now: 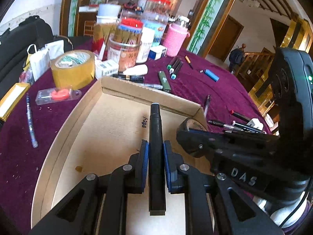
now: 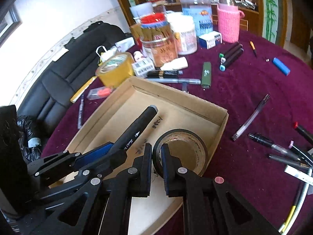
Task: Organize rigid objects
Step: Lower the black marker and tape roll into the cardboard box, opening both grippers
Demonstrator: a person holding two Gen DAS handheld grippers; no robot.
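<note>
A shallow cardboard tray [image 1: 148,95] [image 2: 176,96] lies on the purple tablecloth. My left gripper [image 1: 156,146] is shut on a black marker [image 1: 155,125], which points forward over the tray floor. In the right wrist view the same marker [image 2: 137,129] slants up from the left gripper [image 2: 115,148]. My right gripper [image 2: 156,152] is shut on the wall of a black tape roll [image 2: 187,135], held over the tray's near right corner. The left wrist view shows the right gripper [image 1: 185,135] coming in from the right, with the tape roll [image 1: 192,122] mostly hidden behind it.
Beyond the tray stand a yellow tape roll [image 1: 73,68], several jars [image 1: 125,54] and a pink knitted cup [image 1: 176,39]. Markers [image 2: 231,55], a green lighter [image 2: 206,75], a blue lighter [image 2: 281,66] and loose pens [image 2: 252,117] lie to the right. A blue pen [image 1: 31,121] lies to the left.
</note>
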